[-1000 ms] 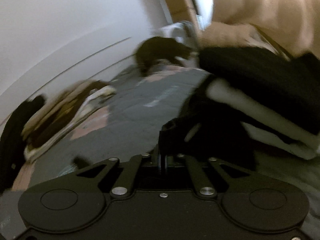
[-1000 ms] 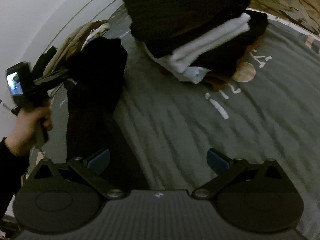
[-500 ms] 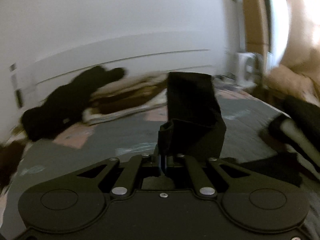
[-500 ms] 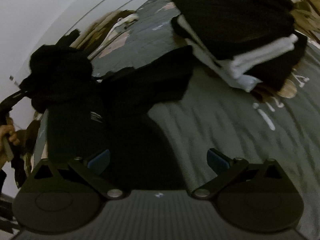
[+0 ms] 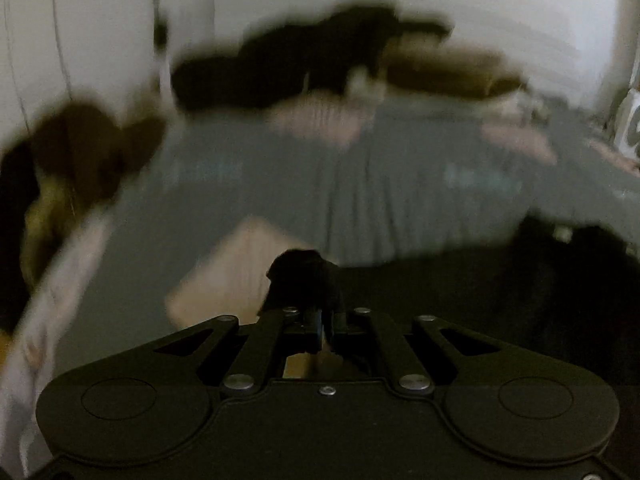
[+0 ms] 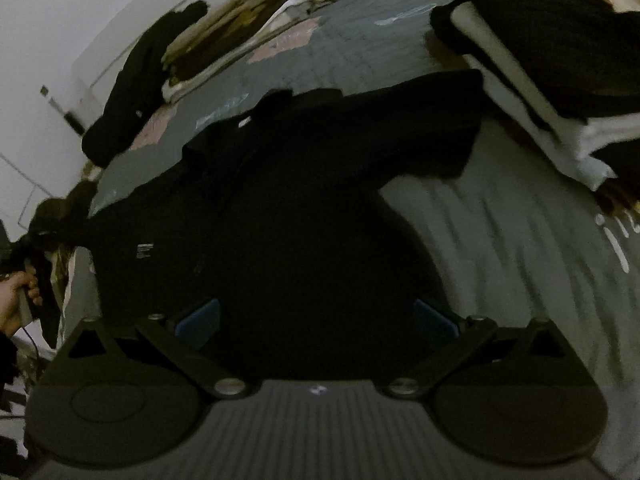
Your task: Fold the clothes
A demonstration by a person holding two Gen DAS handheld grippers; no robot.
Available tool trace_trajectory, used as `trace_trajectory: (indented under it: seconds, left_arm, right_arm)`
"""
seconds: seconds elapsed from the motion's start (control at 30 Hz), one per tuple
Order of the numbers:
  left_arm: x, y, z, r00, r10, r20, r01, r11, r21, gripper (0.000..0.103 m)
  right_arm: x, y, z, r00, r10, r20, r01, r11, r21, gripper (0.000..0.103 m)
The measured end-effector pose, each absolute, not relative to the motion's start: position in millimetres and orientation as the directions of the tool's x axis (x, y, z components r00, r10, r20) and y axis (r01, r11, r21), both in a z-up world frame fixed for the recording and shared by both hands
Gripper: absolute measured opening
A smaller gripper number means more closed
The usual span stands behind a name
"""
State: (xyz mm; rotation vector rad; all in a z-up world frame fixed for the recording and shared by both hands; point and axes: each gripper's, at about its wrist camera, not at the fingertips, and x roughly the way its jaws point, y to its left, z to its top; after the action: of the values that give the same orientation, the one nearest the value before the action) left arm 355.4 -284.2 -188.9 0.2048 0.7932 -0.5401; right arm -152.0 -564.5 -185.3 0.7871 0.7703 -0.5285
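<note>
A black garment [image 6: 280, 208] lies spread across the grey bedcover [image 6: 500, 248], one sleeve reaching right and the other pulled left. In the blurred left wrist view, my left gripper [image 5: 318, 320] has its jaws almost together and starting to open. A bunch of the black garment [image 5: 304, 276] is still pinched at its tips. In the right wrist view, a hand [image 6: 16, 300] at the left edge holds that gripper with the cloth stretched to it. My right gripper [image 6: 316, 320] hovers over the garment's body, open, its blue pads [image 6: 198, 322] wide apart with nothing gripped.
A stack of folded black and white clothes [image 6: 560, 80] sits at the right. A pile of unfolded dark and brown clothes [image 6: 224, 40] lies along the white wall [image 6: 60, 20] at the far side. Another brown heap [image 5: 80, 148] rests at the bed's left edge.
My left gripper swung far left, dragging the black garment out of its bunch until it lay spread flat. The right gripper shifted so the folded stack slid toward the right edge of its view.
</note>
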Motion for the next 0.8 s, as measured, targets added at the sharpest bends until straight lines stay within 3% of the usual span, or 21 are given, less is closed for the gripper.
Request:
trace_trajectory:
  seconds: [0.1, 0.17, 0.2, 0.23, 0.4, 0.6, 0.8]
  left_arm:
    - [348, -261, -198, 0.499, -0.423, -0.757, 0.555, 0.827, -0.096, 0.022]
    - [325, -248, -195, 0.489, -0.436, -0.756, 0.57, 0.816, -0.102, 0.043]
    - [315, -242, -194, 0.47, -0.455, -0.757, 0.581, 0.804, -0.123, 0.061]
    - [304, -235, -193, 0.45, -0.474, -0.757, 0.593, 0.793, -0.144, 0.072]
    - [241, -194, -198, 0.341, -0.539, -0.77, 0.617, 0.746, -0.249, 0.085]
    - [195, -166, -230, 0.303, -0.552, -0.777, 0.597, 0.746, -0.296, 0.087]
    - [269, -149, -256, 0.389, -0.626, -0.676, 0.233, 0.777, -0.585, 0.095]
  right_arm:
    - [-138, -558, -186, 0.605, -0.121, -0.787, 0.664, 0.621, 0.416, 0.103]
    - [-128, -555, -191, 0.592, -0.11, -0.798, 0.658, 0.637, 0.4, 0.103]
    - [-123, -554, -195, 0.572, -0.109, -0.813, 0.66, 0.649, 0.377, 0.103]
    - [-118, -552, -201, 0.547, -0.114, -0.829, 0.663, 0.664, 0.346, 0.103]
    - [-108, -542, -231, 0.432, -0.167, -0.886, 0.663, 0.725, 0.187, 0.103]
    - [-101, -525, -260, 0.416, -0.124, -0.901, 0.615, 0.768, 0.178, 0.103]
    - [-80, -494, -278, 0.478, -0.043, -0.877, 0.588, 0.758, 0.283, 0.103]
